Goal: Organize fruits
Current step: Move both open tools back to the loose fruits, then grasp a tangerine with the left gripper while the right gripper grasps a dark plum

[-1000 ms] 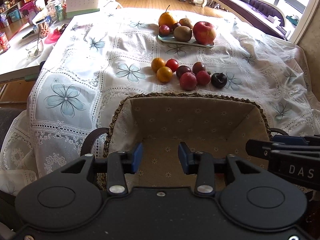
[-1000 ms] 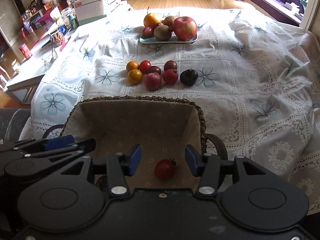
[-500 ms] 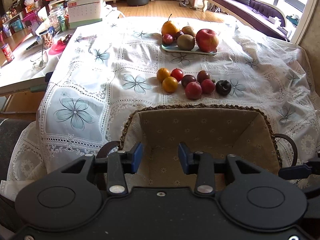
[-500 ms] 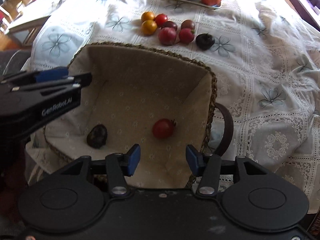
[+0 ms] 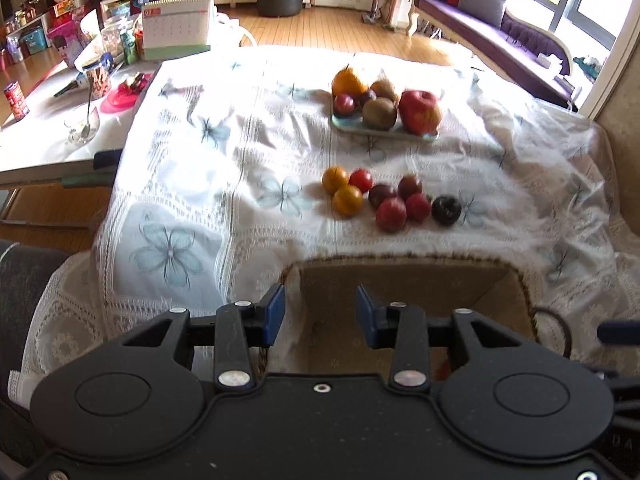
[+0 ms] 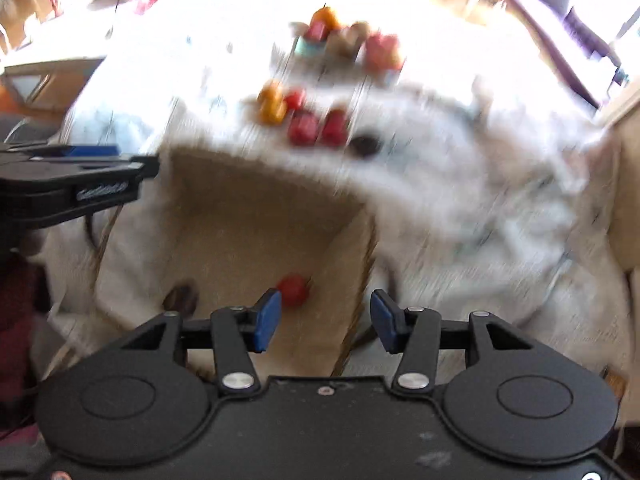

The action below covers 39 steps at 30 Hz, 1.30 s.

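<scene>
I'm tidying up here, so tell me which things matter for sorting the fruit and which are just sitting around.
For the job: basket with a red fruit and a dark fruit inside; loose fruits on the tablecloth; plate of fruit; left tool; right tool.

Lying about: calendar, can, glass bowl with spoon, sofa.

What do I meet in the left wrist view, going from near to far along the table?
Left claw → basket → loose small fruits → plate of fruit → purple sofa.
</scene>
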Tool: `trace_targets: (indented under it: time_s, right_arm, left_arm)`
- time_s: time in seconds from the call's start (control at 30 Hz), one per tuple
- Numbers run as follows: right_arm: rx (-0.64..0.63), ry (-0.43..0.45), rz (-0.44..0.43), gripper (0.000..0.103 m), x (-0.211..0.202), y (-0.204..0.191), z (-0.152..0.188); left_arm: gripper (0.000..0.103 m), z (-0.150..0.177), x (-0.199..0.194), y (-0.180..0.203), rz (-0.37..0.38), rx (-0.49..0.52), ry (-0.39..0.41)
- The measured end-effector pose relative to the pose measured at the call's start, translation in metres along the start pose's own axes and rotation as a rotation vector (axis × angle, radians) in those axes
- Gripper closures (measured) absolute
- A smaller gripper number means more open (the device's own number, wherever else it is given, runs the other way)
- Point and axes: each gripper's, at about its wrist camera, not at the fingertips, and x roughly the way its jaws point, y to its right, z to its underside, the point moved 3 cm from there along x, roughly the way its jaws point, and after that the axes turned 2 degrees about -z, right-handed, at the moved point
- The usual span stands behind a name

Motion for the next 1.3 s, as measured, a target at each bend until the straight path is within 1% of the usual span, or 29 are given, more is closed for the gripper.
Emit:
trace_targets:
  time_s: [0.07, 0.1, 0.13, 0.2, 0.23, 0.27, 0.3, 0.37, 0.47, 0.5, 0.6, 0.7, 0.8, 0.87, 0.93, 0.97, 1.07, 1.13, 1.17, 1.23, 1.3]
  right_arm:
    - [-0.018, 0.052, 0.012, 0.051, -0.003, 0.005, -0.014]
    - [0.006, 0.058, -0.001, 0.051, -0.002, 0.011, -0.023]
    - [0.044, 0.059, -0.035, 0.051, 0.001, 0.019, -0.032]
    - [0.101, 0.062, -0.135, 0.051, 0.010, 0.033, -0.053]
    - [0.132, 0.072, -0.177, 0.051, 0.016, 0.041, -0.063]
    - [0.179, 0.082, -0.198, 0.051, 0.024, 0.048, -0.072]
    - [0.235, 0.091, -0.205, 0.050, 0.033, 0.056, -0.081]
    - [0.330, 0.099, -0.204, 0.050, 0.053, 0.072, -0.097]
    - [0.459, 0.045, -0.186, 0.050, 0.094, 0.090, -0.112]
    - [0.499, 0.027, -0.180, 0.051, 0.109, 0.090, -0.116]
    - [0.557, -0.002, -0.130, 0.051, 0.149, 0.096, -0.124]
    - [0.597, -0.030, -0.109, 0.054, 0.181, 0.099, -0.127]
    - [0.643, -0.034, -0.110, 0.054, 0.199, 0.099, -0.124]
    - [0.652, -0.043, -0.111, 0.054, 0.208, 0.095, -0.125]
    - [0.652, -0.037, -0.103, 0.054, 0.216, 0.090, -0.127]
    - [0.649, -0.032, -0.101, 0.055, 0.220, 0.088, -0.126]
    - [0.610, -0.002, -0.077, 0.056, 0.225, 0.080, -0.125]
    - [0.575, 0.029, -0.051, 0.054, 0.224, 0.080, -0.124]
    - [0.578, 0.031, -0.072, 0.052, 0.224, 0.081, -0.124]
    - [0.591, 0.039, -0.135, 0.053, 0.225, 0.083, -0.122]
    - [0.591, 0.052, -0.143, 0.052, 0.227, 0.085, -0.121]
  left_arm:
    - [0.056, -0.015, -0.003, 0.000, -0.014, 0.001, 0.032]
    - [0.056, -0.024, -0.004, 0.000, -0.028, 0.001, 0.056]
    - [0.055, -0.033, -0.003, 0.000, -0.043, 0.005, 0.081]
    - [0.055, -0.049, 0.000, 0.000, -0.063, -0.002, 0.112]
    - [0.055, -0.056, 0.005, 0.000, -0.063, -0.012, 0.121]
    - [0.055, -0.064, 0.010, -0.001, -0.058, -0.023, 0.123]
    - [0.055, -0.070, 0.016, -0.001, -0.044, -0.034, 0.122]
    - [0.055, -0.080, 0.033, -0.002, -0.027, -0.058, 0.094]
    - [0.056, -0.088, 0.060, -0.001, -0.026, -0.101, 0.052]
    - [0.056, -0.089, 0.070, 0.000, -0.028, -0.099, 0.040]
    - [0.056, -0.091, 0.098, 0.010, -0.027, -0.058, 0.000]
    - [0.056, -0.091, 0.126, 0.017, -0.045, -0.059, -0.025]
    - [0.056, -0.091, 0.148, 0.022, -0.037, -0.060, -0.031]
    - [0.056, -0.090, 0.161, 0.025, -0.008, -0.065, -0.041]
    - [0.056, -0.088, 0.174, 0.027, 0.011, -0.064, -0.048]
    - [0.056, -0.087, 0.179, 0.028, 0.008, -0.055, -0.050]
    - [0.056, -0.081, 0.190, 0.029, -0.026, -0.002, -0.034]
    - [0.056, -0.077, 0.195, 0.028, -0.040, 0.009, -0.026]
    - [0.056, -0.076, 0.197, 0.027, -0.035, 0.008, -0.028]
    - [0.056, -0.077, 0.197, 0.026, -0.006, 0.008, -0.028]
    - [0.056, -0.078, 0.196, 0.026, 0.013, -0.006, -0.023]
